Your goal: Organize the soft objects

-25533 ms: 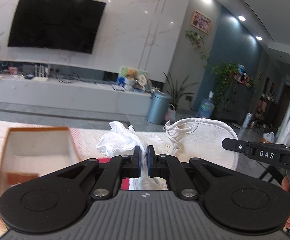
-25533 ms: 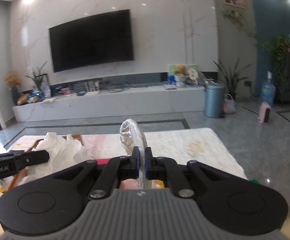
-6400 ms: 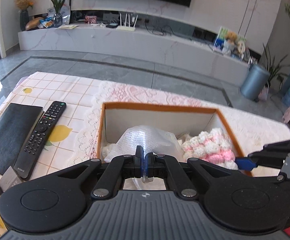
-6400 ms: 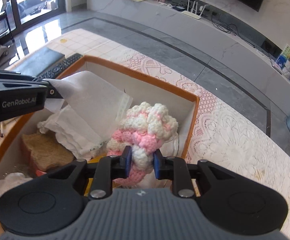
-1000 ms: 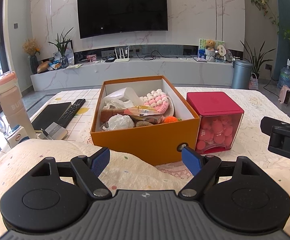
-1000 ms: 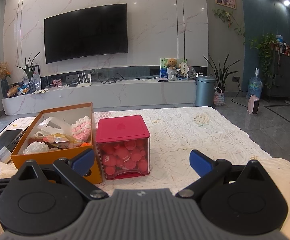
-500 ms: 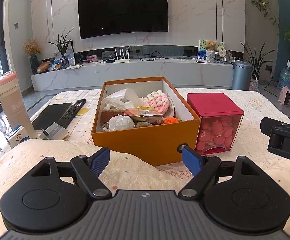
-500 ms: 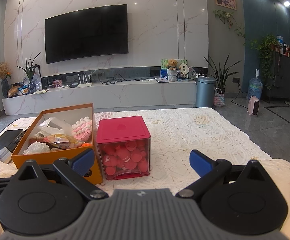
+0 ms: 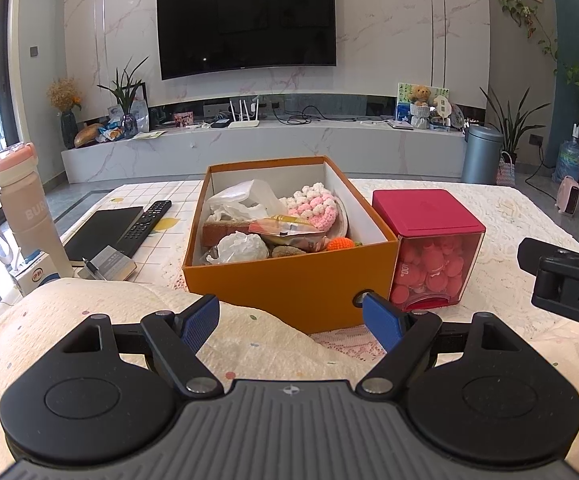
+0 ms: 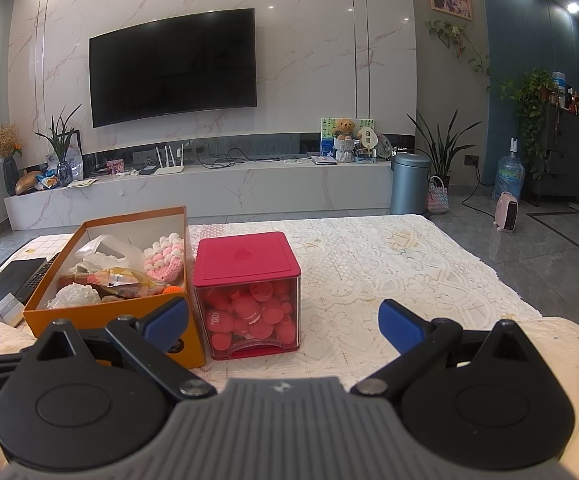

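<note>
You are holding both grippers back at the near edge of the table (image 10: pixel 389 264), low and level, with nothing between the jaws. The left gripper (image 9: pixel 291 322) is standing with its jaws released and spread wide; the right gripper (image 10: pixel 283 322) is doing the same. This withdrawn posture is keeping the fingers clear of the orange box (image 9: pixel 289 280), so the contents are lying undisturbed.

The soft objects are sitting inside the orange box: the pink-and-white crochet piece (image 9: pixel 313 208) against the far right wall, the white plastic bag (image 9: pixel 245 198) at the far left, and a crumpled white wad (image 9: pixel 241 246) near the front. The red-lidded container (image 9: pixel 429 248) is standing just beside the box on its right.

Compared with 6.4 s ago, you are no longer gripping the plastic bag with the left jaws or the crochet piece with the right; both items are now resting in the box. Over the last second both views are showing almost no change. Judging from this layout, the sorting appears complete.
</note>
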Available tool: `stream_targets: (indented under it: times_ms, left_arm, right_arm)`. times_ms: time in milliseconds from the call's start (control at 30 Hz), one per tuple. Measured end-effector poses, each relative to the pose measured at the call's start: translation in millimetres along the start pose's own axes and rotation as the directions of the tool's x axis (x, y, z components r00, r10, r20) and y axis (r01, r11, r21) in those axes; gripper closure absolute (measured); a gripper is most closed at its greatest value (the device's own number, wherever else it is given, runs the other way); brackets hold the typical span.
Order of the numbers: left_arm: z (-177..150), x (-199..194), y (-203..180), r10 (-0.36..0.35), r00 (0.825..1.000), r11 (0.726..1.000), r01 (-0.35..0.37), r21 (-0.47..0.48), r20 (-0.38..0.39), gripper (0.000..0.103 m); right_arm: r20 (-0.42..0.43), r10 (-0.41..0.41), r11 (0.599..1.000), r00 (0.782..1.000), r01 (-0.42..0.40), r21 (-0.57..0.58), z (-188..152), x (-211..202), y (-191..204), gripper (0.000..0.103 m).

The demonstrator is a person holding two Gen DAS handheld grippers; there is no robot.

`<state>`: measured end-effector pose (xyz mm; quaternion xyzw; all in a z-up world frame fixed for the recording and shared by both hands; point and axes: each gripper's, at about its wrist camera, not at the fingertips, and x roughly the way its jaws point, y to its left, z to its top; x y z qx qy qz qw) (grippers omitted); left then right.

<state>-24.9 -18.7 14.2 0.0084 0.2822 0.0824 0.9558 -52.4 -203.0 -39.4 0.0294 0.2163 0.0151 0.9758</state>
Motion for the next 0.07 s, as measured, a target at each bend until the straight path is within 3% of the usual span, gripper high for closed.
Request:
stream_targets:
  times_ms: [67]
  left_arm:
    - [1.3,-1.1,-1.1,-0.002,1.0,1.0,0.002,0.001,0.004,0.008]
  right_arm:
    - [-0.001,0.0,1.0,1.0,0.0,0.0,0.0,0.1,0.0,0.004]
